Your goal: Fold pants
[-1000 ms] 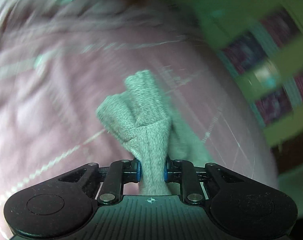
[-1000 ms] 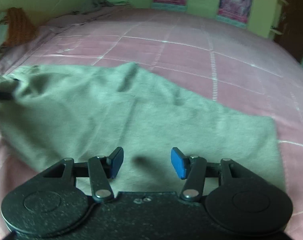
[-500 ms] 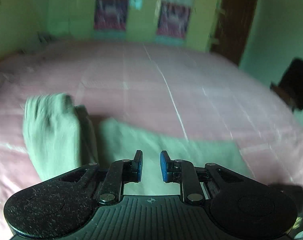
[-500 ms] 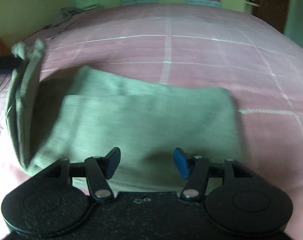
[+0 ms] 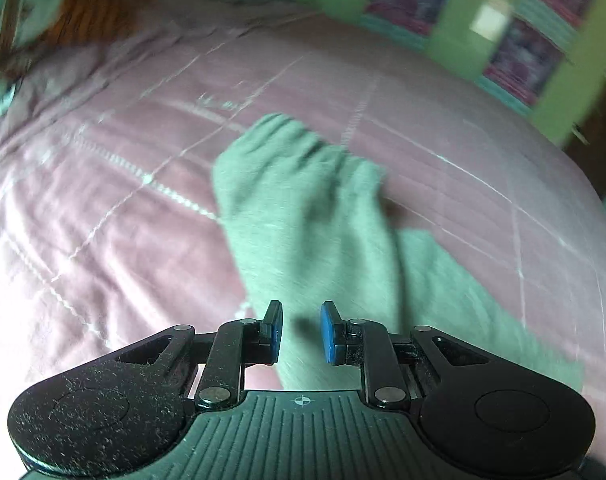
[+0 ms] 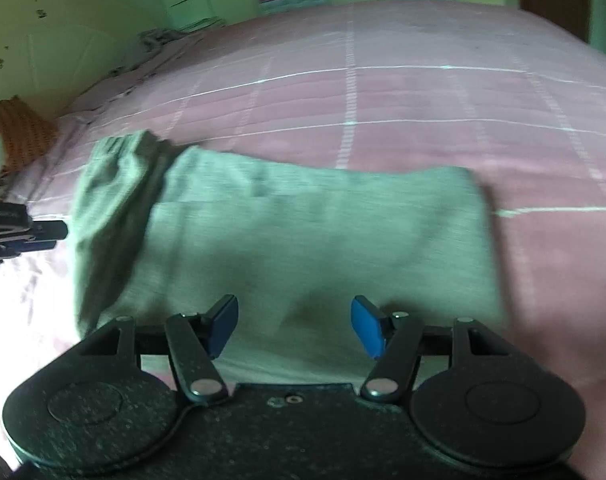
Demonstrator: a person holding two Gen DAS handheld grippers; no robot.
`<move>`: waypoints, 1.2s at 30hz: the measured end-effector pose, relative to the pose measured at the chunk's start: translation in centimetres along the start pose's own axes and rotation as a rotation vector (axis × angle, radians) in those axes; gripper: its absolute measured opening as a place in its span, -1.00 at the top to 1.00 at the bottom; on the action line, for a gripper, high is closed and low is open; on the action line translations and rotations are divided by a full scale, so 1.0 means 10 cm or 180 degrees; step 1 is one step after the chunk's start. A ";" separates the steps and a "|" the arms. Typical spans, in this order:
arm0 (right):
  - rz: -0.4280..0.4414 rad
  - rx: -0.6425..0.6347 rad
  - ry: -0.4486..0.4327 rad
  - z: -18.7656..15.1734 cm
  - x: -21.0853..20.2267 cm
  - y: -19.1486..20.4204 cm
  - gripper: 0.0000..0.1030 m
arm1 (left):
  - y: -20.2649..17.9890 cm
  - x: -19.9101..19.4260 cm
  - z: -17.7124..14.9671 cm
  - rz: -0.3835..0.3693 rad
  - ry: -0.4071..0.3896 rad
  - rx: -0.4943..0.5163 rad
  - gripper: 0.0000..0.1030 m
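While pinching a raised flap of the pants (image 5: pixel 303 208), half-folded on the bed (image 5: pixel 103 240), in the left claw (image 5: pixel 301 330), right claw (image 6: pixel 295 324) just widened, empty above them: might drop it skewed through a hasty swing.

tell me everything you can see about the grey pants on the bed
The pants are a soft grey-green knit, folded into a rough rectangle lying flat on the pink checked bedspread. At the left end a gathered, elastic-looking part lies doubled over and rumpled. No pad touches the fabric: the right gripper is above it with jaws apart, the left gripper nearly closed and empty.
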State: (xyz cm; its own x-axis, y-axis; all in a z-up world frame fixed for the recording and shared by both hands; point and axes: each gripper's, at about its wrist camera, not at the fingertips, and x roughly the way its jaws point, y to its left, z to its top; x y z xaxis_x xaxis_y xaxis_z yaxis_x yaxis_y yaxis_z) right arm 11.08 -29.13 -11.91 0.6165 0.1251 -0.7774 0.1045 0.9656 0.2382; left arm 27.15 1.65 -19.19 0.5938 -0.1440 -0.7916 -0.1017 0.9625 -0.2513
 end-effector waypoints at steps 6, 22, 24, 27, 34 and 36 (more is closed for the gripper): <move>0.0227 -0.0163 0.0091 0.20 0.25 0.45 -0.21 | -0.18 0.14 0.10 0.0009 0.0108 0.0174 0.47; 0.0809 0.0159 0.0151 0.69 0.61 0.53 -0.21 | 0.10 0.15 0.25 0.0428 -0.0014 -0.0216 -0.87; 0.0936 0.0216 0.0221 0.86 0.83 0.65 -0.21 | 0.29 0.22 0.24 0.0579 0.0038 -0.0259 -0.87; 0.0973 0.0230 0.0381 1.07 1.22 0.87 -0.21 | 0.53 0.44 0.20 0.0606 0.0194 -0.0376 -0.86; 0.0921 0.0128 0.0487 1.19 1.60 1.12 0.64 | 0.56 0.66 0.14 0.0678 0.0293 -0.0127 -0.72; 0.0921 0.0110 0.0451 1.16 1.55 1.18 0.75 | 0.58 0.65 0.15 0.0671 0.0286 -0.0156 -0.72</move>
State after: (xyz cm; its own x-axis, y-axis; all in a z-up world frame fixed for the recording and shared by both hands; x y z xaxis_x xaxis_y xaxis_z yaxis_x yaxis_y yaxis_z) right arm 30.97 -18.48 -14.41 0.5101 0.4262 -0.7471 -0.0314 0.8772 0.4790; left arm 31.62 6.63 -25.00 0.4821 0.0370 -0.8753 -0.2559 0.9615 -0.1003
